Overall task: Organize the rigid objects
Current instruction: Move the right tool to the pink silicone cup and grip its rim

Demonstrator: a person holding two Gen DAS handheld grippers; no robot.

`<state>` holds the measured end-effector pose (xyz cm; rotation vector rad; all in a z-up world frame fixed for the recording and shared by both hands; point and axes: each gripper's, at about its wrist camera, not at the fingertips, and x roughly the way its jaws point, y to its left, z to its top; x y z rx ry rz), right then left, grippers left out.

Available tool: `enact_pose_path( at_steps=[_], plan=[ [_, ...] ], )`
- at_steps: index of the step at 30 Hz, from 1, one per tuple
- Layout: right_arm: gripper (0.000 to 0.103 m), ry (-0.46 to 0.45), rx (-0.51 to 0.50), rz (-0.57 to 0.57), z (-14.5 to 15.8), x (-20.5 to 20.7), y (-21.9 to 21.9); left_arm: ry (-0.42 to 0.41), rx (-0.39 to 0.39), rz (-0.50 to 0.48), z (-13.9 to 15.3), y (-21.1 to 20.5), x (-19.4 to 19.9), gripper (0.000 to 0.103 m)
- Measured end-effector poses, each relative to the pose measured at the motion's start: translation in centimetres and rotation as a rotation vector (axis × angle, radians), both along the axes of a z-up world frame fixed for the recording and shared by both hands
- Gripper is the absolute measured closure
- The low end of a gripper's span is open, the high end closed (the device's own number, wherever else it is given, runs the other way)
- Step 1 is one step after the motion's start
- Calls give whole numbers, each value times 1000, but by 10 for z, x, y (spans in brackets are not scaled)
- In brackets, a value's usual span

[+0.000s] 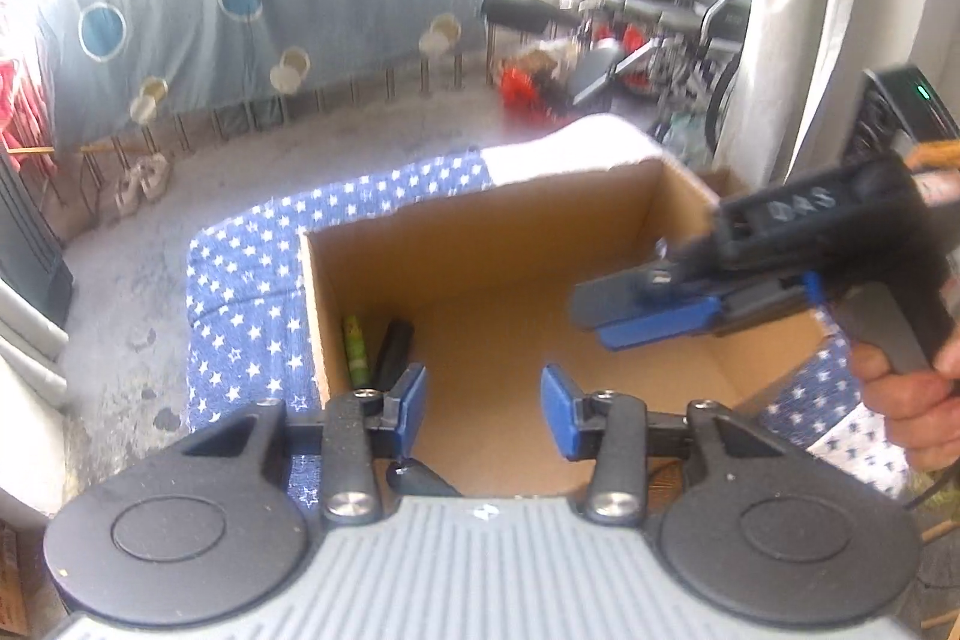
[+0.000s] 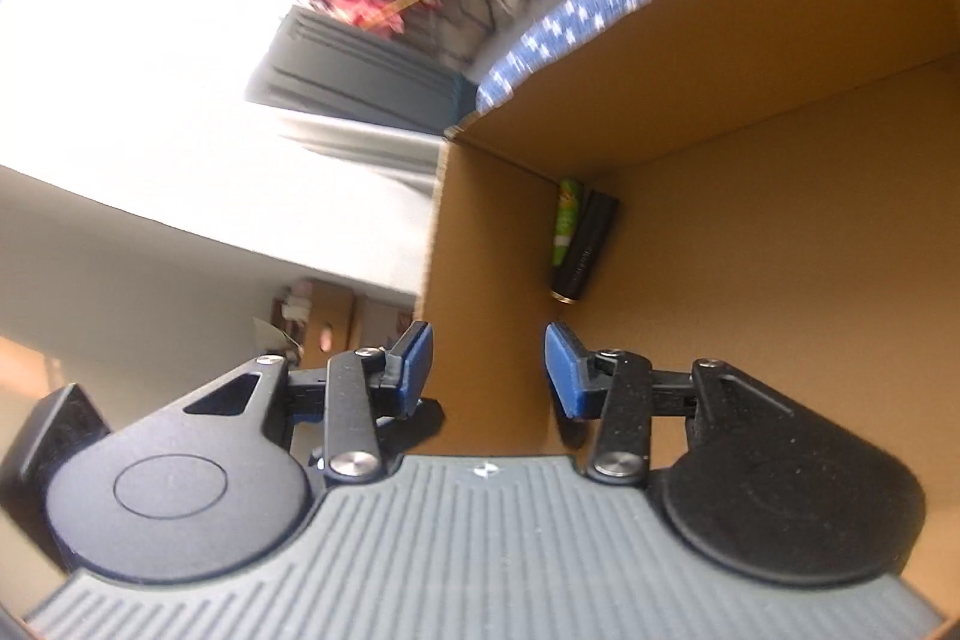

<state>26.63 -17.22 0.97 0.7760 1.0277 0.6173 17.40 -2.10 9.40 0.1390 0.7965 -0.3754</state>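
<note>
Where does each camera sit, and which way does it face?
Left wrist: on the left hand-held gripper, looking down into the cardboard box; the right hand-held gripper and a hand show.
Right wrist: on the right hand-held gripper, rolled sideways, facing into the box.
Shared: box, green tube, black tube, star cloth.

The left hand-held gripper [image 1: 483, 403] is pointing downward with its blue pads [image 1: 414, 397] standing apart and nothing between them. The right hand-held gripper [image 2: 487, 370] is likewise holding its pads [image 2: 564, 376] parted and empty. Seen from the left one, it is reaching in from the right, tilted down, with the person's hand [image 1: 906, 400] wrapping its handle.
</note>
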Motion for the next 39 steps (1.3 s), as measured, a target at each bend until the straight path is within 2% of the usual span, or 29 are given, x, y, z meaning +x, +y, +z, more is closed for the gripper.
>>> enact_pose_path(
  at_steps=[5, 9, 12, 17, 21, 24, 27, 30, 33, 39],
  plan=[
    [61, -123, 2, -39, 31, -66, -30, -79, -65, 2, 15, 7, -44, 54],
    [60, -205, -38, -63, 38, -116, -37, -100, -102, -3, 10, 12, -78, 50],
    [60, -221, -59, -75, 31, -147, -40, -77, -114, -2, -5, 13, -97, 48],
    [60, -187, -106, -87, -4, -178, -27, 54, -153, -26, -46, 10, -111, 46],
    [60, -141, -191, -97, -38, -188, -10, 164, -127, -110, -82, -6, -118, 45],
    [61, -118, -255, -81, -60, -189, 4, 220, -76, -137, -105, -22, -119, 45],
    [66, -133, -353, -66, -73, -189, 16, 227, -19, -124, -123, -32, -122, 47],
    [67, -147, -412, -55, -81, -184, 26, 248, -5, -111, -133, -38, -119, 49],
    [74, -147, -431, -37, -85, -180, 32, 223, 6, -109, -135, -45, -121, 51],
    [83, -147, -436, -44, -90, -178, 30, 255, -5, -83, -143, -48, -119, 51]
  ],
)
